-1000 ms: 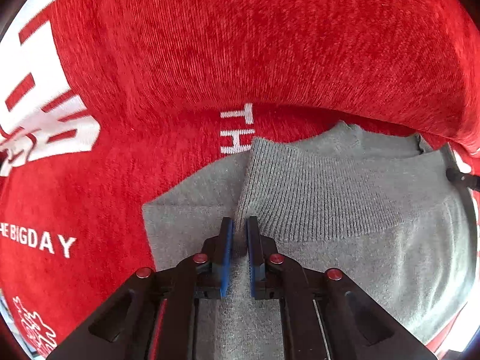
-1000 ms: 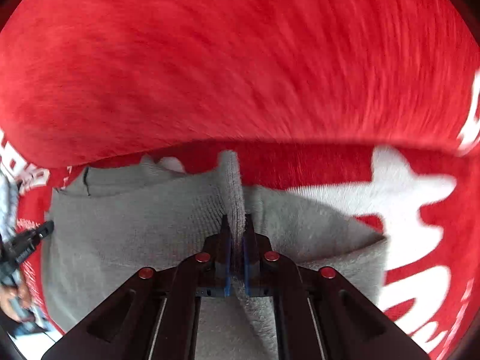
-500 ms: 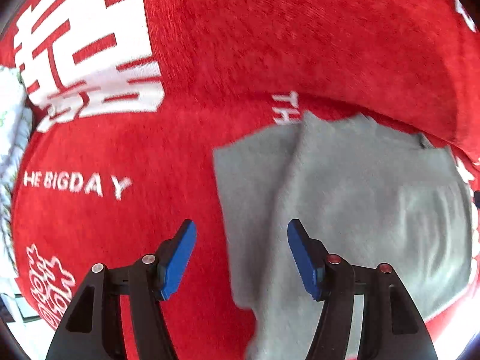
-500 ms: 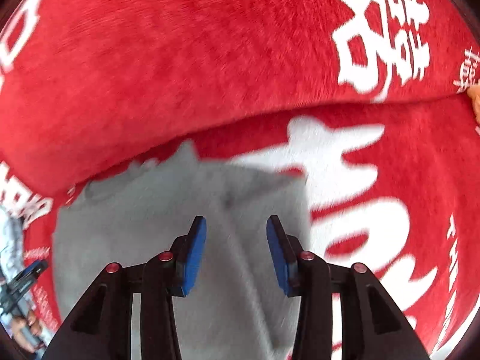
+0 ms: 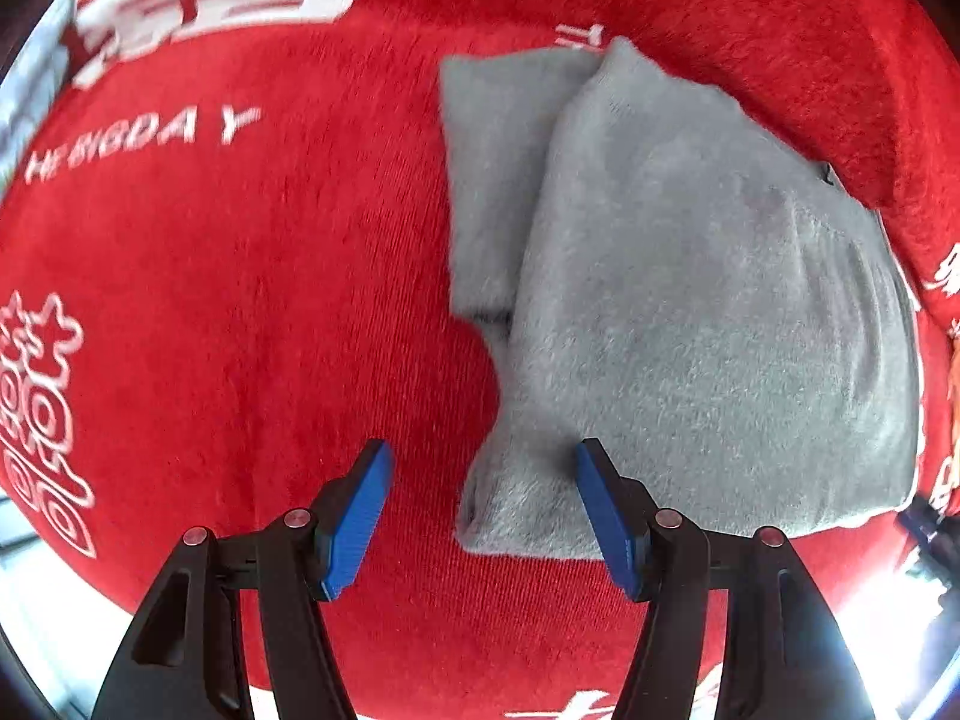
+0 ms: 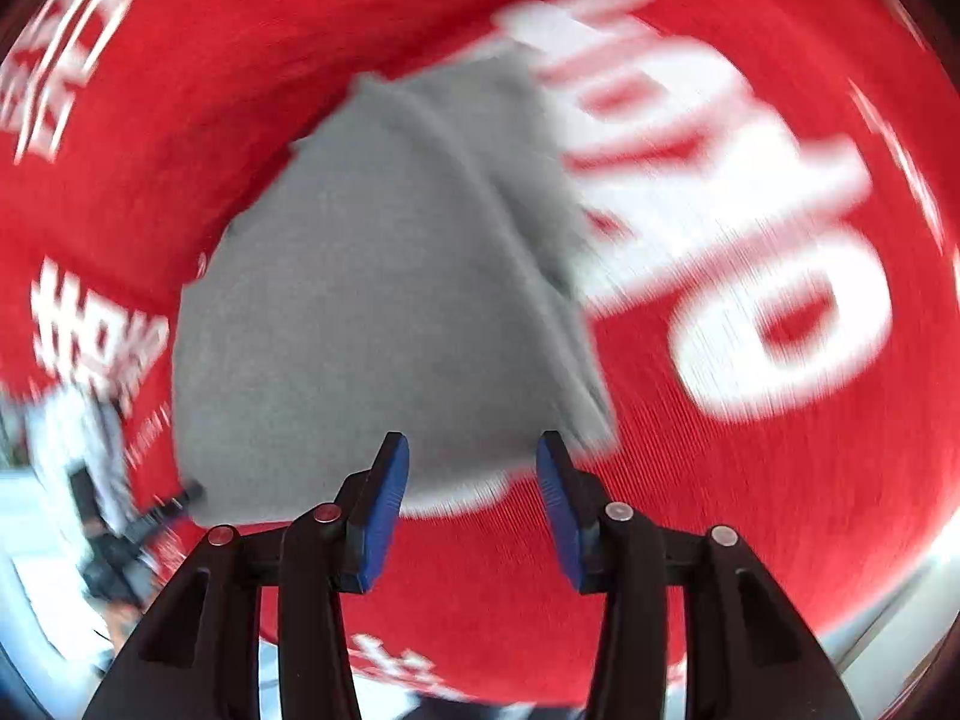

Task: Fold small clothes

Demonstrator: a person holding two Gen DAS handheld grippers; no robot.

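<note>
Left wrist view: a folded grey knit garment (image 5: 690, 312) is lying on a red cloth (image 5: 240, 300) with white print, and both grippers are holding nothing.

Left gripper (image 5: 483, 510) is hanging with its blue-padded jaws spread wide, the garment's near corner lying between them without being pinched; one narrower grey layer is sticking out to the left from under the upper layer, and white lettering reading "HE BIGDAY" (image 5: 144, 138) is showing on the cloth at upper left. In the right wrist view, which is blurring, the right gripper (image 6: 474, 486) is also standing apart, its jaws framing the near edge of the grey garment (image 6: 384, 300), while the red cloth (image 6: 750, 510) is showing large white characters to the right.
</note>
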